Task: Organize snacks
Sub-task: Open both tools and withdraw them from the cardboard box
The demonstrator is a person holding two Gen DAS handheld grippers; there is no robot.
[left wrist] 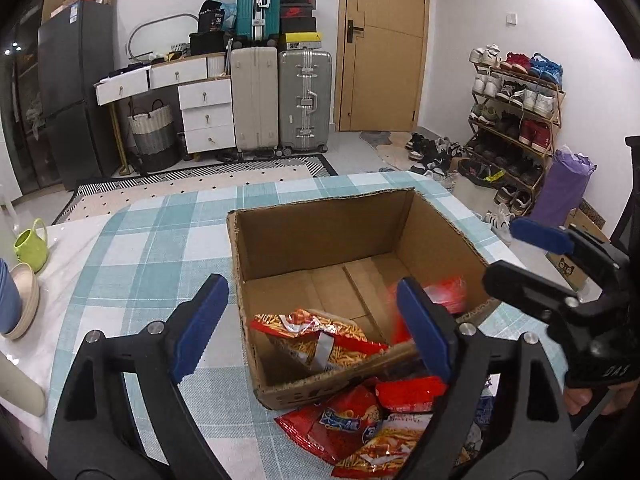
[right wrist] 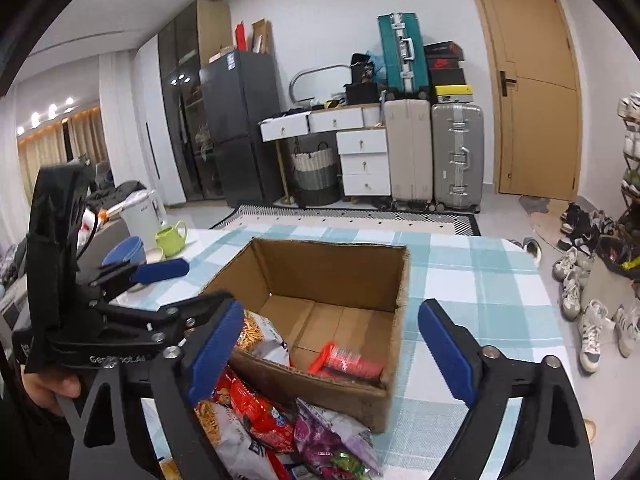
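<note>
An open cardboard box [left wrist: 320,236] [right wrist: 332,268] stands on the checked tablecloth. Inside lie a stick-snack bag [left wrist: 316,336] [right wrist: 260,338] and a red packet [left wrist: 444,292] [right wrist: 346,362], which looks blurred. A pile of snack bags [left wrist: 372,424] [right wrist: 280,428] lies in front of the box. My left gripper [left wrist: 312,324] is open and empty over the box's near left corner. My right gripper [right wrist: 332,356] is open and empty above the box's near wall. Each gripper shows in the other's view, the right one [left wrist: 516,256] and the left one [right wrist: 196,284].
A green mug [left wrist: 32,244] [right wrist: 172,236], stacked bowls [left wrist: 20,304] and a blue bowl [right wrist: 126,252] stand on the table's left side. The table edge [left wrist: 460,196] drops off beyond the box. Suitcases [left wrist: 280,100], a shoe rack [left wrist: 516,120] and a door lie behind.
</note>
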